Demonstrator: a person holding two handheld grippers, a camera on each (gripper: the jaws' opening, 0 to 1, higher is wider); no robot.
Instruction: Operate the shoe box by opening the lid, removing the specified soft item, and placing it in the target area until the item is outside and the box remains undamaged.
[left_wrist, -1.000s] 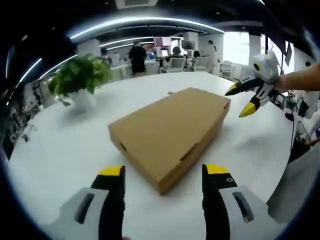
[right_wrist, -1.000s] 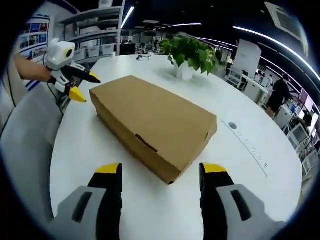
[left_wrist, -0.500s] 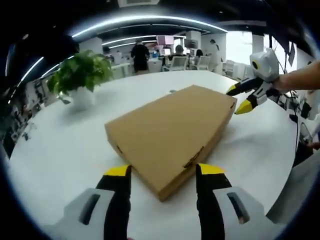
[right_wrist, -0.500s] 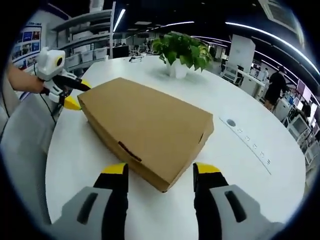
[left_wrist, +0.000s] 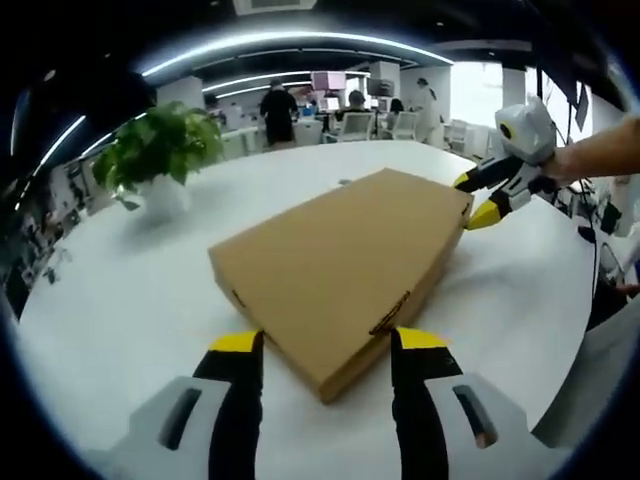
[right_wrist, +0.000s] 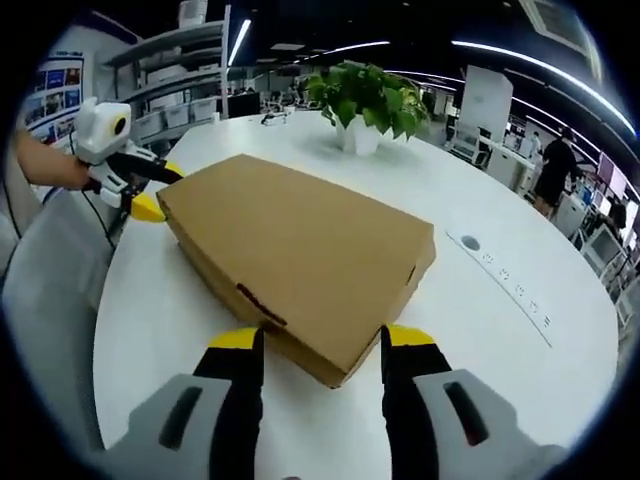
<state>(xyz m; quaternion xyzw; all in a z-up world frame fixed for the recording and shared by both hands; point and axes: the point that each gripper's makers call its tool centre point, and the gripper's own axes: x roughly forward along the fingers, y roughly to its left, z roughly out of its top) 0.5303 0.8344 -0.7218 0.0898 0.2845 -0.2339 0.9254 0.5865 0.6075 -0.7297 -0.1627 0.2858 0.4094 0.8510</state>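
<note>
Working across the left gripper view from left to right: a potted plant (left_wrist: 160, 160) is standing at the far left of the white round surface (left_wrist: 110, 300), well apart from the shoe box (left_wrist: 340, 265), which is lying closed and flat near the middle. The left gripper (left_wrist: 325, 345) is straddling the box's near corner, its fingers spread with one yellow tip on each side of that corner and nothing pinched. At the right, the right gripper (left_wrist: 485, 195) is reaching the far corner of the box, its fingers parted around that corner; whether they are touching the cardboard is hard to tell.

In the right gripper view, the left gripper (right_wrist: 150, 190) is sitting at the far left corner, the shoe box (right_wrist: 300, 255) is filling the centre, and the right gripper (right_wrist: 320, 345) is framing the near corner with open fingers.

The step in hand seems to be steadying the box at opposite corners before lifting the lid. Doing it well probably means closing lightly on the lid's edge rather than the whole wall, and raising both ends evenly so the cardboard is not creasing or tearing at the slots.

For room, the surface is offering open space right of the box, toward the cable port (right_wrist: 470, 243), while the plant (right_wrist: 365, 95) is keeping well clear.
</note>
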